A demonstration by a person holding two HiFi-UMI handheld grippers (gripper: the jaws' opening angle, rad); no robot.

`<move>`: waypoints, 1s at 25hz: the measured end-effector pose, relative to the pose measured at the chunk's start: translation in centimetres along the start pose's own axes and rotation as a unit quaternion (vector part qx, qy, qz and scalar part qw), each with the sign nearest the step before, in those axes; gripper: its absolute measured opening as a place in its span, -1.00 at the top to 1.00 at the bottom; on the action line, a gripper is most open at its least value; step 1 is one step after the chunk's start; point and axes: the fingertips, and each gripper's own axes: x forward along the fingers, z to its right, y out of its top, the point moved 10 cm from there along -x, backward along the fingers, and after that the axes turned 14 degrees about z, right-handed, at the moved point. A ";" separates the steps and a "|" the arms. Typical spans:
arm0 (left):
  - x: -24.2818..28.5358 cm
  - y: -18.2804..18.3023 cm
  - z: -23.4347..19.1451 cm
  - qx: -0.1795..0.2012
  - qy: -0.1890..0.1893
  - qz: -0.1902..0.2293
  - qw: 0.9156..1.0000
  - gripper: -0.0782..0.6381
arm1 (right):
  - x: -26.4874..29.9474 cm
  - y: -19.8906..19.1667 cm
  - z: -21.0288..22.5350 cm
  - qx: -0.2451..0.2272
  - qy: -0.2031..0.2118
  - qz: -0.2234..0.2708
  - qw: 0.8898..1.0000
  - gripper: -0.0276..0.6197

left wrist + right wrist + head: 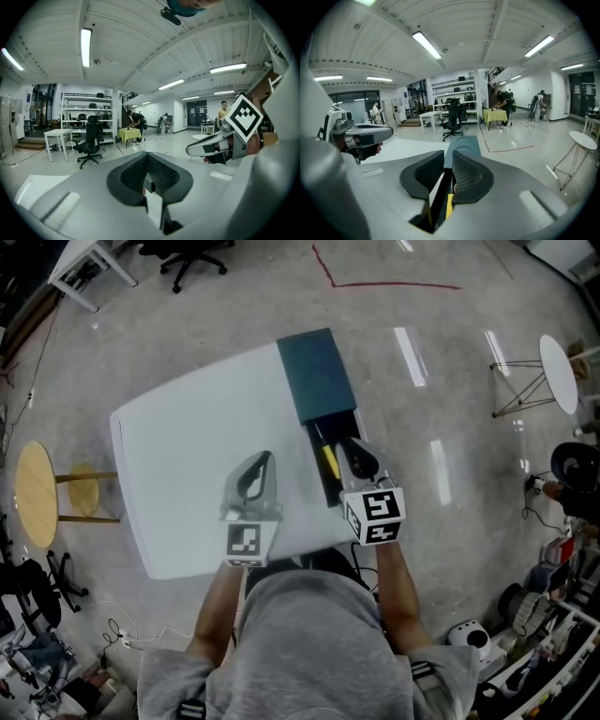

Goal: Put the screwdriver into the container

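Screwdriver (330,462) lies in container (319,381); right gripper (352,446) open, left gripper (263,462) closed, both empty.

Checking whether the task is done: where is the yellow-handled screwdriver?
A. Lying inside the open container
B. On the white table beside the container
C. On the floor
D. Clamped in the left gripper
A: the head view shows the screwdriver lying in the open part of the container, under the right gripper, whose jaws hold nothing.

Left claw (263,461), right claw (351,444): grey moulded shells, black ribbed pads (465,174), each with a white cube (375,515) bearing black square markers. I'm in a grey sweatshirt (309,643), sleeves ending near elbows.
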 end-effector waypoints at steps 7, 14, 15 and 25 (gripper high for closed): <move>-1.6 2.2 0.5 0.011 0.000 0.028 1.000 0.75 | -3.3 2.0 -1.0 -0.018 -0.006 0.064 0.998 0.79; -3.8 3.0 0.5 0.010 0.001 0.036 0.999 0.75 | -6.0 2.4 -2.5 -0.039 -0.017 0.098 0.994 0.85; -4.0 3.0 0.5 0.011 0.001 0.037 0.999 0.75 | -6.4 2.3 -2.6 -0.041 -0.019 0.100 0.994 0.86; -6.7 3.0 0.8 0.009 0.000 0.034 0.999 0.75 | -9.1 1.3 -3.9 -0.053 -0.030 0.108 0.992 0.90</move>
